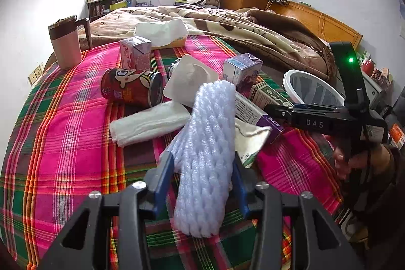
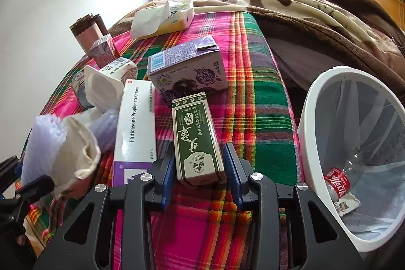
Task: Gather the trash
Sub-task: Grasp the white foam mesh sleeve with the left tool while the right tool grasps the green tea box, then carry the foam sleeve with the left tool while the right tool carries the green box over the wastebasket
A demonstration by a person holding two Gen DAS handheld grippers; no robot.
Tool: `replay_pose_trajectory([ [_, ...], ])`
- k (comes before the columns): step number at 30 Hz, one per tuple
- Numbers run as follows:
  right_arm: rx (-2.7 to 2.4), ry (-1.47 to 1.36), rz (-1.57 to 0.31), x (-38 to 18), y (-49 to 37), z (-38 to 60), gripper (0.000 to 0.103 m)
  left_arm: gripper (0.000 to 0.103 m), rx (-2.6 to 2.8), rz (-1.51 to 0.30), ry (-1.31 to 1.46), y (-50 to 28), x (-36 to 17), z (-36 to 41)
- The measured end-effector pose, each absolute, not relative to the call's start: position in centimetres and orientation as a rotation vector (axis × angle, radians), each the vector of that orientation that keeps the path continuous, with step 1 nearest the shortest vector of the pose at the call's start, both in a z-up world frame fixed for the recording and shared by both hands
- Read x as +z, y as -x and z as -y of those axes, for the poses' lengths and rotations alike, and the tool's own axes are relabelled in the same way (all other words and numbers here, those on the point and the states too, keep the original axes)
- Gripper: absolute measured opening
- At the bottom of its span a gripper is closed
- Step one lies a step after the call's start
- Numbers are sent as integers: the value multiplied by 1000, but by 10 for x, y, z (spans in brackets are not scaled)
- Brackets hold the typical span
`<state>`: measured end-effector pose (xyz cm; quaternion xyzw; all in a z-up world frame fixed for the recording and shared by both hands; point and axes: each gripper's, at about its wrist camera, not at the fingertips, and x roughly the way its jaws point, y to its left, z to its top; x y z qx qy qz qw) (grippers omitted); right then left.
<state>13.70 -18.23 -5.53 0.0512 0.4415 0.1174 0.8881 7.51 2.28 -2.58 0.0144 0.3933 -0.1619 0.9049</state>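
My left gripper [image 1: 202,163] is shut on a white foam fruit net [image 1: 205,156], held just above the plaid cloth. My right gripper [image 2: 200,158] has its blue pads on both sides of a green carton [image 2: 196,141] that rests on the cloth. Beside the carton lie a white and purple cream box [image 2: 135,128], a purple milk carton [image 2: 187,70], a yoghurt cup [image 2: 103,87] and a beige pouch [image 2: 78,146]. A white bin [image 2: 311,143] with a liner stands at the right and holds a cola bottle [image 2: 338,182]. The right gripper's body [image 1: 316,118] shows in the left wrist view.
A red can [image 1: 131,86] lies on its side, with a folded white cloth [image 1: 149,122] in front of it. A pink milk carton [image 1: 135,53], a tissue pack [image 1: 162,33] and a pink mug [image 1: 67,42] stand further back. A brown blanket [image 1: 253,27] covers the bed behind.
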Motion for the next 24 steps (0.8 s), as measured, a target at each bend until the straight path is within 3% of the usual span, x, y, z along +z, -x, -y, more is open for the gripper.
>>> replay_pose_trajectory([
  [4, 239, -78, -907, -54, -133, 178, 37, 33, -324, -809, -16, -77, -27, -22],
  [24, 220, -113, -814, -33, -110, 187, 36, 32, -297, -742, 21, -68, -3, -18],
])
